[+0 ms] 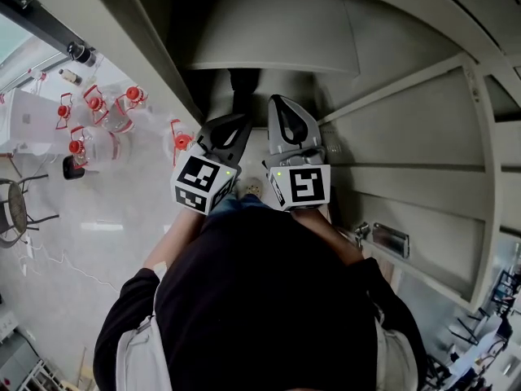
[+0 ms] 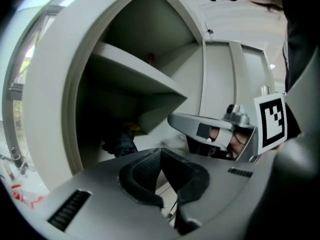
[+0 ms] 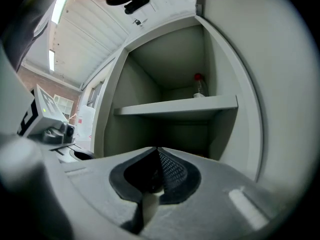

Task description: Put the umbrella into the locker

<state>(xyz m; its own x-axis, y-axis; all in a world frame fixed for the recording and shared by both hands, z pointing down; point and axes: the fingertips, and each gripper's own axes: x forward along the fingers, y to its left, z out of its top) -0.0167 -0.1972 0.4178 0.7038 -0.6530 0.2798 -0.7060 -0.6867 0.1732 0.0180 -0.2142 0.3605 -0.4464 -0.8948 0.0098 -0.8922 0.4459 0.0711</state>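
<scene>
1. Umbrella is in neither tool: the left gripper [image 2: 161, 151] and right gripper [image 3: 158, 150] are side by side at the open locker [image 3: 250, 149], each with its jaws pressed together on nothing.
2. Ahead of the left gripper and to its left, the umbrella [image 2: 119, 143] lies in the lower compartment, a dark, bunched shape with a yellow spot.
3. Above and beyond the right gripper, a shelf [image 3: 175, 106] carries a small red-capped bottle [image 3: 198, 87] at the back.
4. Left of the left gripper is a glossy pale floor [image 1: 106, 226] with clear red-capped jugs [image 1: 94, 104].
</scene>
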